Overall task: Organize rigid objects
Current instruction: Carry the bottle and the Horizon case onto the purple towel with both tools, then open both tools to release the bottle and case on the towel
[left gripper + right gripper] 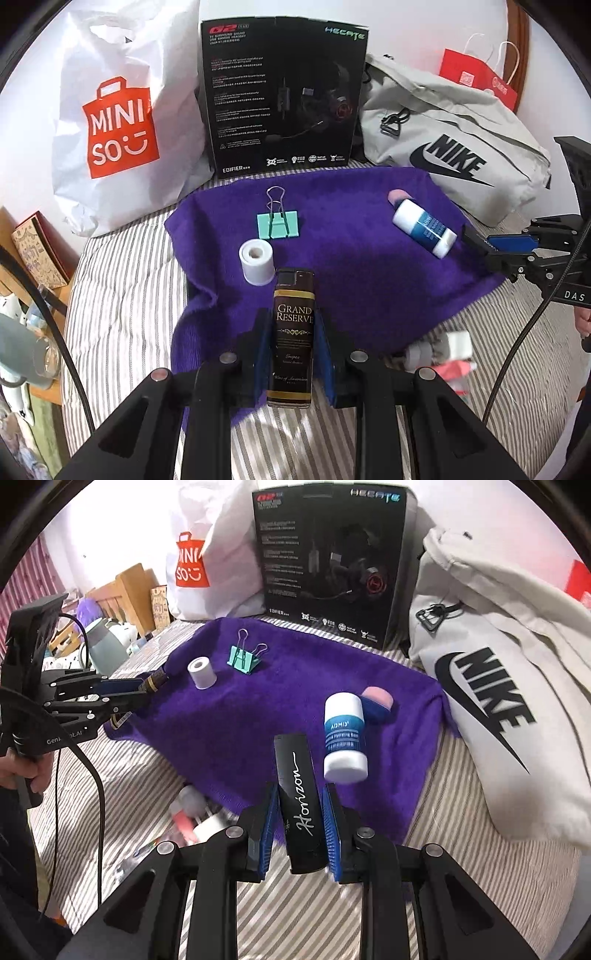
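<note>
My left gripper [291, 332] is shut on a dark lighter [293, 339] labelled Grand Reserve, held over the near edge of the purple towel [351, 251]. My right gripper [300, 812] is shut on a black lighter [301, 805] labelled Horizon, above the towel [258, 716]. On the towel lie a mint binder clip [277, 223] [244, 658], a white cylinder [256, 262] [201, 672], a white-and-blue bottle [424, 227] [345, 734] and a pink-and-blue eraser [377, 703] [397, 195]. The right gripper [476, 242] shows at the right edge of the left wrist view.
A black headset box [284, 96], a white Miniso bag [118, 122] and a grey Nike bag [450, 147] stand behind the towel on the striped bed [122, 295]. Loose small items [192, 819] lie off the towel's near edge. A hand [22, 771] holds the left gripper.
</note>
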{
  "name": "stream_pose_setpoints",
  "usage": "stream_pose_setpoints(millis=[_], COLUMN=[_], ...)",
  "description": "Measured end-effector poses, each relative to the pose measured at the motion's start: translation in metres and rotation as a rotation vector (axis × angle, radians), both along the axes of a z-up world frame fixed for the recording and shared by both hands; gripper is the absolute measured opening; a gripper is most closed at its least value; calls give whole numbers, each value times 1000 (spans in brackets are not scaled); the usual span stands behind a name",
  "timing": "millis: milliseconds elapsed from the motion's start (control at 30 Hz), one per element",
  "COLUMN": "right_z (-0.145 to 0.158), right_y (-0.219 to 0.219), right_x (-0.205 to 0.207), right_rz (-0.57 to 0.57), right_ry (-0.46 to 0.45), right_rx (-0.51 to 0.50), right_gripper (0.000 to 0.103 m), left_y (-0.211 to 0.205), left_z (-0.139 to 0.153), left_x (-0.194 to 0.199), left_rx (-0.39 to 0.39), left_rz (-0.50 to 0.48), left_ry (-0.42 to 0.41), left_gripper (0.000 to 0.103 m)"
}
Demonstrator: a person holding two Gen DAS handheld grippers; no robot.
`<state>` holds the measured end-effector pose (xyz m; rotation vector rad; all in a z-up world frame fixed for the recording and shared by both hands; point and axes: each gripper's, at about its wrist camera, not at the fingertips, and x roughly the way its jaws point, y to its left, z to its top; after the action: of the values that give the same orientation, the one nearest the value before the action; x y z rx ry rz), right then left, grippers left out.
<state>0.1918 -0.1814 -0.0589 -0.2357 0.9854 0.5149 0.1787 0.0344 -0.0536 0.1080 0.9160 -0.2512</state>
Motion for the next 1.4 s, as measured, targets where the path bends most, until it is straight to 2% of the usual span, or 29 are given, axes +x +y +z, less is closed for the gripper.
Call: stream_pose_setpoints(millis=[333, 600, 1200, 1267, 1400], right_z=[-39, -53, -53, -52, -50], right_y=[8, 4, 5, 4, -3], right_x=[25, 32, 34, 33, 32], right_rz=[45, 37, 77, 75, 39], right_ry=[77, 92, 79, 87, 106], right_rx=[-63, -95, -112, -106, -88], right_gripper=[23, 22, 23, 26, 43], left_y=[6, 16, 13, 14, 13], left_z=[-27, -44, -50, -50, -49], left_x=[29, 39, 48, 47, 44], left_rx=[21, 41, 65, 68, 82], left_rz=[9, 34, 40, 50, 52], left_ry=[58, 94, 92, 97, 103], left_gripper=[23, 23, 25, 27, 32])
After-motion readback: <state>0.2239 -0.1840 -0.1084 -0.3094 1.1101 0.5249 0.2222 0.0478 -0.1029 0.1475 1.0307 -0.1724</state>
